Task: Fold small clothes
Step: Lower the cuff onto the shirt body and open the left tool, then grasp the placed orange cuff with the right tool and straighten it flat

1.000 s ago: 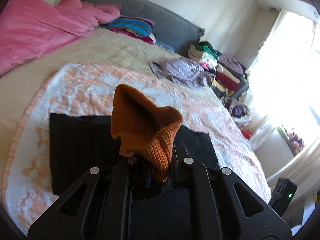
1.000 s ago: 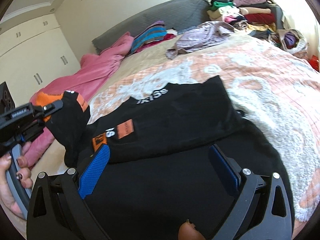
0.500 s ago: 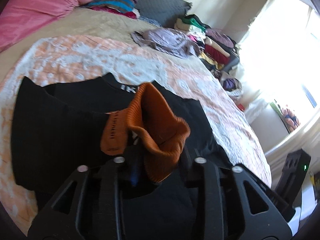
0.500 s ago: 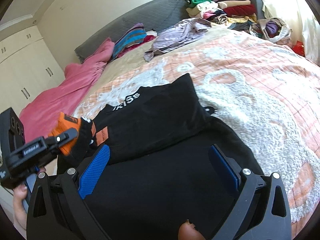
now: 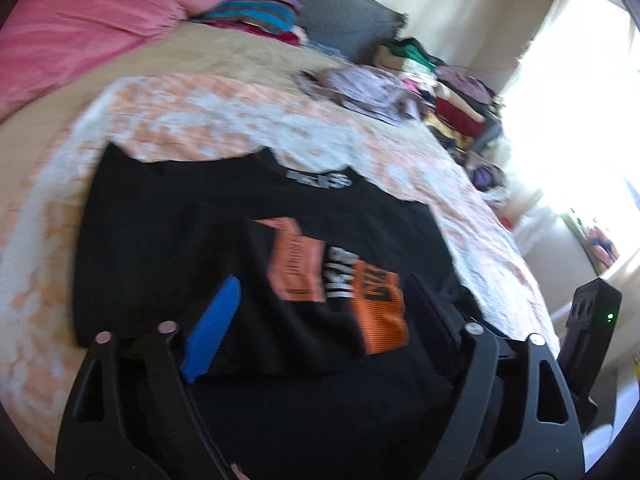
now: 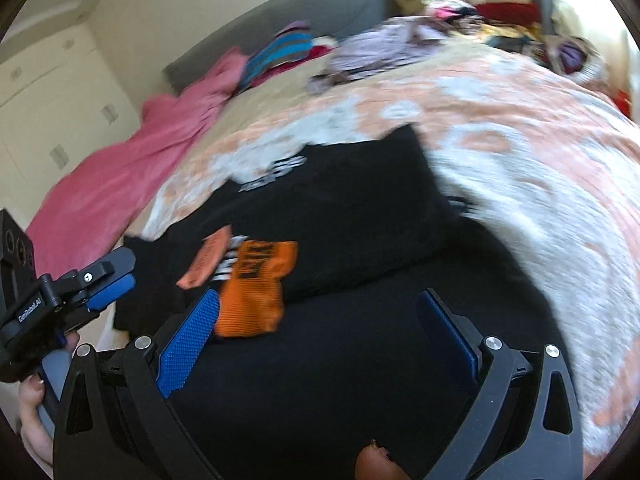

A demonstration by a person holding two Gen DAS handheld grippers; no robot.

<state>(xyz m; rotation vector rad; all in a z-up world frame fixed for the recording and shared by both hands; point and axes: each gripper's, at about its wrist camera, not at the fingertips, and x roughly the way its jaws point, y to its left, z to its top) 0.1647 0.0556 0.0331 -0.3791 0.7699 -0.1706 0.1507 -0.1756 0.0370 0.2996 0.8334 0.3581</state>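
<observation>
The left gripper (image 5: pixel 320 312) has just been opening; its fingers (image 5: pixel 212 332) are now spread, released, with the orange cuff (image 5: pixel 380 308) lying free between them. The right gripper (image 6: pixel 320 332) fingers (image 6: pixel 188 336) stand apart, grasping nothing. Beyond both, the black sweater (image 6: pixel 360 216) lies on the bed's peach blanket (image 6: pixel 540 184).
</observation>
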